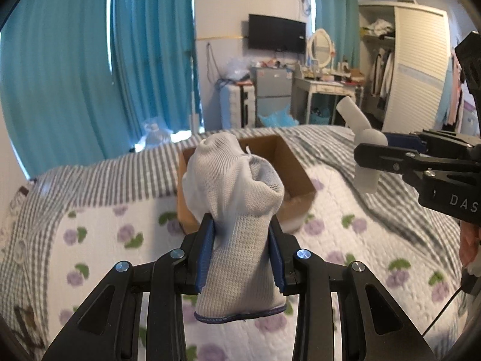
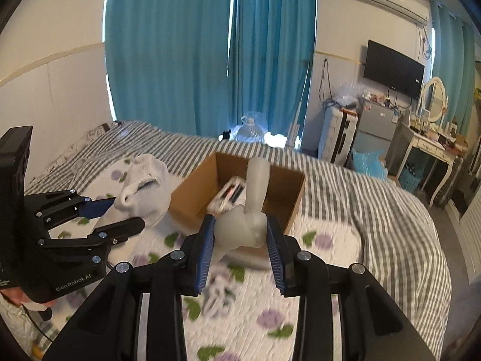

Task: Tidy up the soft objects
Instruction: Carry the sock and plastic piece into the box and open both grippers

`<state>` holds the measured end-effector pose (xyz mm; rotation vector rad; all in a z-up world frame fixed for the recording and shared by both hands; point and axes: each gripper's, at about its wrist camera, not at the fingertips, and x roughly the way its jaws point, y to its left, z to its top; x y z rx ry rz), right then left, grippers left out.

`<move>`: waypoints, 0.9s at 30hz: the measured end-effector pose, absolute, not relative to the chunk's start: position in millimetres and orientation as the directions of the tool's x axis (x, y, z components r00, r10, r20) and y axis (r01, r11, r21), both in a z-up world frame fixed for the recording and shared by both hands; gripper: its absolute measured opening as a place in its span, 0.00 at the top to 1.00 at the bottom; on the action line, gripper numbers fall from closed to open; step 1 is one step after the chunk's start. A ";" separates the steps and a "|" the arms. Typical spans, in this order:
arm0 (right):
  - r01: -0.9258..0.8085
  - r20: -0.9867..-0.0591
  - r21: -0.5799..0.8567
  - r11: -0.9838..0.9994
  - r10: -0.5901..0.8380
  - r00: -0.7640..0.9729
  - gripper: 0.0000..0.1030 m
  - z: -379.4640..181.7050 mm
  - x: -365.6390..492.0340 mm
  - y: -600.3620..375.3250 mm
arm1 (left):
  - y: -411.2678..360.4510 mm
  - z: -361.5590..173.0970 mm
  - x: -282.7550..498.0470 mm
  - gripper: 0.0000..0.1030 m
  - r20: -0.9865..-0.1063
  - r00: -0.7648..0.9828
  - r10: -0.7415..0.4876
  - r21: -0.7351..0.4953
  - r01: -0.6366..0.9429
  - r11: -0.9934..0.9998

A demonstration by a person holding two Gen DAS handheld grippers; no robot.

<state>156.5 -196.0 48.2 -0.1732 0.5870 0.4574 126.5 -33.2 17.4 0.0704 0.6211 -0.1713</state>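
A white knitted sock (image 1: 237, 210) with a dark blue hem stood bunched between the blue pads of the left hand-held gripper (image 1: 242, 251), which was clenched on its lower part and held it up above the bed (image 1: 99, 234). Its rumpled upper end rose in front of the near left corner of an open cardboard box (image 1: 300, 168). In the right wrist view the same sock (image 2: 144, 192) hung out past the tips of the left hand-held gripper (image 2: 117, 213), just left of the box (image 2: 204, 186).

The right hand-held gripper (image 2: 240, 249) was closed on a second soft piece, a pale grey rolled sock (image 2: 249, 210) with one stubby end pointing up toward the box opening. It was carried clear of the quilt, just in front of the box's near wall. In the left wrist view that grey sock (image 1: 363, 150) stuck out above and below the fingers of the right hand-held gripper (image 1: 372, 153), well to the right of the box.

Inside the box lay a flat packet (image 2: 228, 195) with dark markings, too blurred to identify. The box sat on a white quilt (image 2: 330, 240) printed with purple flowers and green leaves, over grey-and-white striped bedding (image 2: 375, 186). Behind the bed hung teal curtains (image 2: 168, 48); a wall-mounted television (image 2: 392, 67), a small fridge (image 2: 375, 126) and a white dressing table with an oval mirror (image 2: 433, 99) stood along the far wall.
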 end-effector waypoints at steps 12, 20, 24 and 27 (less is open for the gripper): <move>-0.439 -0.602 0.035 0.898 0.369 0.708 0.67 -2.3 281.2 -175.7 | -39.8 -15.9 244.1 0.67 -0.612 0.783 -0.108 0.059 0.182 0.981; -0.428 -0.629 0.048 0.903 0.360 0.689 0.62 -46.2 320.2 -173.7 | -39.4 -54.9 277.7 0.46 -0.652 0.747 -0.128 0.054 0.214 0.975; -0.403 -0.627 0.078 0.912 0.359 0.692 0.40 -51.5 322.9 -179.4 | -37.6 -55.8 276.3 0.35 -0.643 0.758 -0.113 0.043 0.183 0.982; -0.393 -0.606 0.068 0.917 0.351 0.714 0.36 -42.1 314.9 -181.2 | -35.1 -45.6 271.8 0.35 -0.632 0.770 -0.092 0.053 0.161 0.986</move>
